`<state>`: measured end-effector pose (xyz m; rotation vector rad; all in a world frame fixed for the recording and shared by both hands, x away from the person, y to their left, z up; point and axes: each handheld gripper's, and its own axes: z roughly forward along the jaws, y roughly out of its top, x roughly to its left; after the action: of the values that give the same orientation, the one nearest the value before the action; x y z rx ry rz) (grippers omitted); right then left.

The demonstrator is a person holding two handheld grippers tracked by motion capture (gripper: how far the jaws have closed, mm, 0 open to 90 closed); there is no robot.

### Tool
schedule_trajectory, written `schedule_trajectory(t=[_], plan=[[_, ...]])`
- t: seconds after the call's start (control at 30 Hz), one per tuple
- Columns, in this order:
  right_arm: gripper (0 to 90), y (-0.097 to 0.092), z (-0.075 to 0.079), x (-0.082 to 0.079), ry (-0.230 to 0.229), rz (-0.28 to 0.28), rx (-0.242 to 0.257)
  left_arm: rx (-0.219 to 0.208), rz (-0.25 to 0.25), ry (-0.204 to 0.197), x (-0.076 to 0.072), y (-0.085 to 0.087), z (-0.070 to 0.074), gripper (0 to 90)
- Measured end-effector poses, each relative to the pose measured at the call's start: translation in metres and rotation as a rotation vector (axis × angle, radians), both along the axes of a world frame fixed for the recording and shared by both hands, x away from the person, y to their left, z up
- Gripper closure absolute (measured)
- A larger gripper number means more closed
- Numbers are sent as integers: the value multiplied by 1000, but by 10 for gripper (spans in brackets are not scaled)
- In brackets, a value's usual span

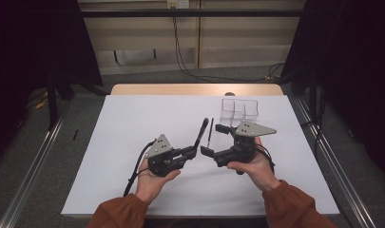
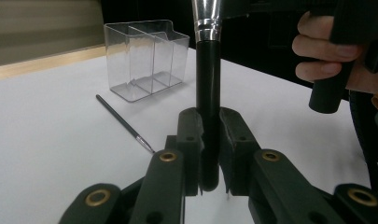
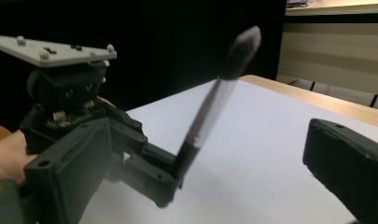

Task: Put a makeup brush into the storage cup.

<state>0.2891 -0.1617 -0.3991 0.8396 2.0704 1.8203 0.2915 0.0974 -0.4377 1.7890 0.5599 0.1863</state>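
A makeup brush with a black handle point(image 2: 208, 93), a silver ferrule and a dark tuft point(image 3: 242, 46) stands tilted up off the white table. My left gripper point(image 1: 192, 151) is shut on the lower end of its handle, with both pads point(image 2: 189, 140) pressed against it. Just right of the brush, my right gripper point(image 1: 214, 139) is open, its jaws spread wide and nothing between them. A thin, dark liner brush point(image 1: 210, 132) lies on the table between the two grippers. In the left gripper view that thin brush point(image 2: 123, 123) lies in front of a clear divided organizer point(image 2: 147, 58).
The clear organizer point(image 1: 240, 110) stands at the back right of the white table point(image 1: 133, 118). A wooden edge point(image 1: 195, 89) runs along the far side. Metal rails point(image 1: 33, 161) flank the table. Cables point(image 1: 135, 171) trail from the grippers toward the person.
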Motion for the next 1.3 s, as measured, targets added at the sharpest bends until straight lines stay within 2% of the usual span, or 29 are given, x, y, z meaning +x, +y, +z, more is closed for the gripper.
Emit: schedule_trajectory(t=[0.17,0.2,0.27,0.33,0.37,0.4,0.47,0.5,0.53,0.73,0.93,1.17,1.3], plan=[[181,12,-6,3,15,7,-14,7,-11,3,-2,-3,-1,796],[181,12,-6,3,15,7,-14,6,-12,2,-2,-4,-2,796],[282,14,-9,4,12,8,1,9,-26,9,-3,-5,-3,796],[358,14,-9,4,9,18,-12,8,-26,11,-3,-5,-3,795],[392,14,-9,4,16,19,-12,10,-11,11,-3,-5,-3,796],[392,14,-9,4,16,19,-12,10,-11,11,-3,-5,-3,796],[464,13,-11,5,44,23,-22,16,-6,10,-2,-4,-4,796],[464,13,-11,5,44,23,-22,16,-6,10,-2,-4,-4,796],[540,12,-13,6,59,28,-25,15,-10,12,-2,-5,-5,796],[689,10,-16,7,68,28,-5,30,-19,9,-3,-5,-6,796],[751,9,-18,8,100,38,14,47,-34,6,-3,-6,-9,795],[770,10,-18,8,104,64,11,52,-40,2,-3,-6,-10,790],[788,12,-18,6,91,79,6,39,-39,1,-4,-5,-10,773]])
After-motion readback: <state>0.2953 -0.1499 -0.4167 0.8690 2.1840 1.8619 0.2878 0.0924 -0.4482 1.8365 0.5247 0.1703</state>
